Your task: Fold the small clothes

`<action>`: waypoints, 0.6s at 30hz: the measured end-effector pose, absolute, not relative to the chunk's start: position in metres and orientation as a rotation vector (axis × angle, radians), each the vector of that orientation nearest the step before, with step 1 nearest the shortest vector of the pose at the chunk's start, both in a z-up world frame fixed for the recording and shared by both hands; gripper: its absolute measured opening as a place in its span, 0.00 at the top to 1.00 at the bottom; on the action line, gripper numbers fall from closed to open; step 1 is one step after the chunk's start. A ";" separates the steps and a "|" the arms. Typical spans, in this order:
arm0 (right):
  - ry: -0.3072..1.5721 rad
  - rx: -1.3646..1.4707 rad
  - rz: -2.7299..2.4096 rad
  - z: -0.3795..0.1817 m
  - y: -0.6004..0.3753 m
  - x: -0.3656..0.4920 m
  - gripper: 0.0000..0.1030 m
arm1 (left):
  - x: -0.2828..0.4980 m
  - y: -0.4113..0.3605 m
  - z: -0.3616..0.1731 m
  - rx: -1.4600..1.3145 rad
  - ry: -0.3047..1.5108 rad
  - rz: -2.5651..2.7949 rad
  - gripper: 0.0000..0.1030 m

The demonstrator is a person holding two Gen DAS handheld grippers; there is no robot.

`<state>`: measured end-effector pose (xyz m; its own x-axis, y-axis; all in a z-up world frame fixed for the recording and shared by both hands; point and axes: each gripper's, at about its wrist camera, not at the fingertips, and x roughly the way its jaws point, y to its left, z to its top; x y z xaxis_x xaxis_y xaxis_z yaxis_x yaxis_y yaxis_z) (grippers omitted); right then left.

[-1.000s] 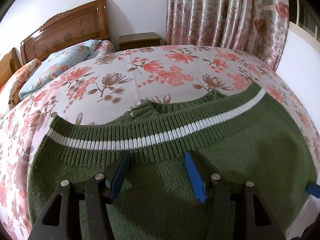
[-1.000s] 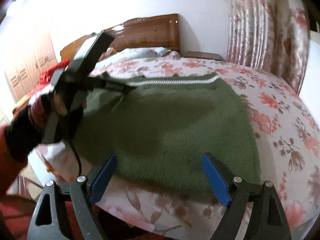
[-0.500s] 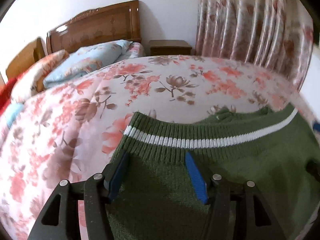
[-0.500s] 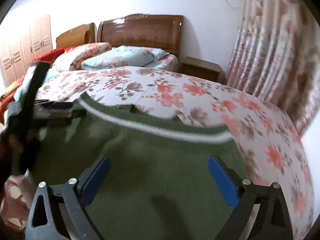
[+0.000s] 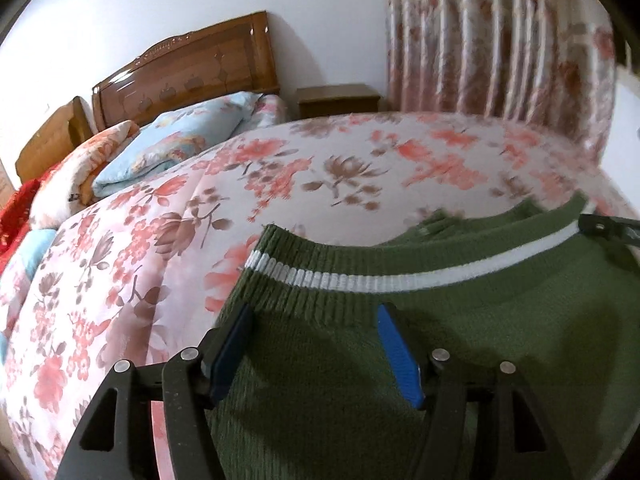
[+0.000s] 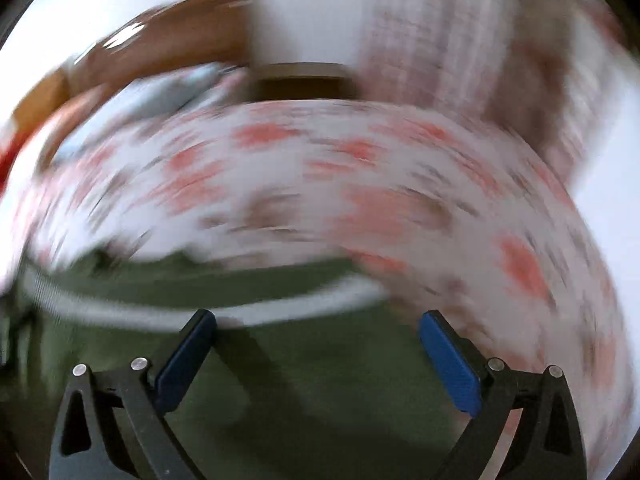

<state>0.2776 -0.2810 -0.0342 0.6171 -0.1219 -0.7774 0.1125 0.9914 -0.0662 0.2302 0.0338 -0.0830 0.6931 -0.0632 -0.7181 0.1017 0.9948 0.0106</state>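
A green knitted sweater with a white stripe along its ribbed hem lies on the floral bed cover. My left gripper is open, its blue pads over the sweater's left part just below the ribbed hem. My right gripper is open over the sweater near the hem's right end; that view is heavily blurred. The right gripper's tip shows at the right edge of the left wrist view, by the stripe.
A wooden headboard and pillows are at the far left. A nightstand and floral curtains stand behind the bed. The bed's edge drops off at the right, by a white wall.
Both grippers have swung: the left to the sweater's left hem corner, the right round to the hem's right end. Both stayed open. The sweater lies as before.
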 end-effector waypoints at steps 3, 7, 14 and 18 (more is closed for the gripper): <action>0.880 0.253 -0.027 -0.030 -0.323 0.273 0.00 | 0.208 0.044 -0.059 -0.037 0.707 -0.141 0.36; 0.655 0.349 0.061 0.003 -0.355 0.235 0.00 | 0.194 0.070 -0.040 -0.087 0.667 -0.120 0.36; 0.769 0.136 0.162 -0.011 -0.338 0.228 0.00 | 0.205 0.115 -0.083 -0.366 0.823 -0.104 0.43; 0.829 0.001 0.153 -0.031 -0.316 0.237 0.00 | 0.201 0.110 -0.091 -0.319 0.841 -0.086 0.44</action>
